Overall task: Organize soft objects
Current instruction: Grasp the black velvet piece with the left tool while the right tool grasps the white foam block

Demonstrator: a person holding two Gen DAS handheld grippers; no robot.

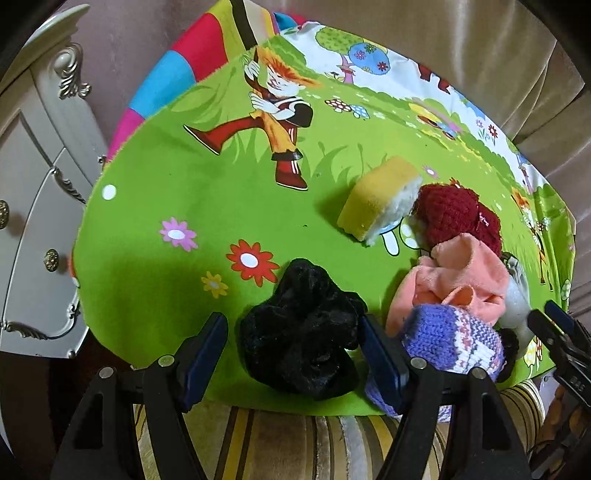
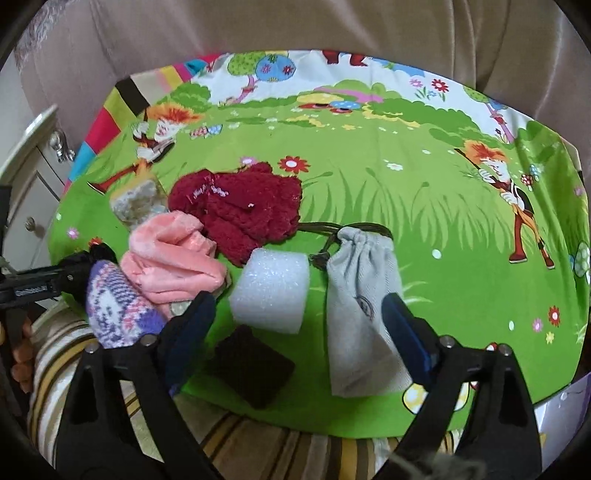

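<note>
In the left wrist view my left gripper (image 1: 293,332) is open, its fingers on either side of a black velvet scrunchie (image 1: 301,332) lying on the green cartoon cloth (image 1: 166,184). A yellow sponge (image 1: 378,199), a dark red knit piece (image 1: 458,216), a peach cloth (image 1: 461,280) and a purple knit sock (image 1: 454,339) lie to its right. In the right wrist view my right gripper (image 2: 299,317) is open above a white foam block (image 2: 271,291), a dark pad (image 2: 253,365) and a grey drawstring pouch (image 2: 364,310). The red knit (image 2: 240,210), peach cloth (image 2: 173,258) and purple sock (image 2: 118,310) lie to the left.
A white carved dresser (image 1: 33,221) stands left of the cloth-covered surface. Beige curtains (image 2: 295,33) hang behind. A striped cushion edge (image 1: 295,439) runs along the front. The cloth's right half (image 2: 461,221) holds no objects.
</note>
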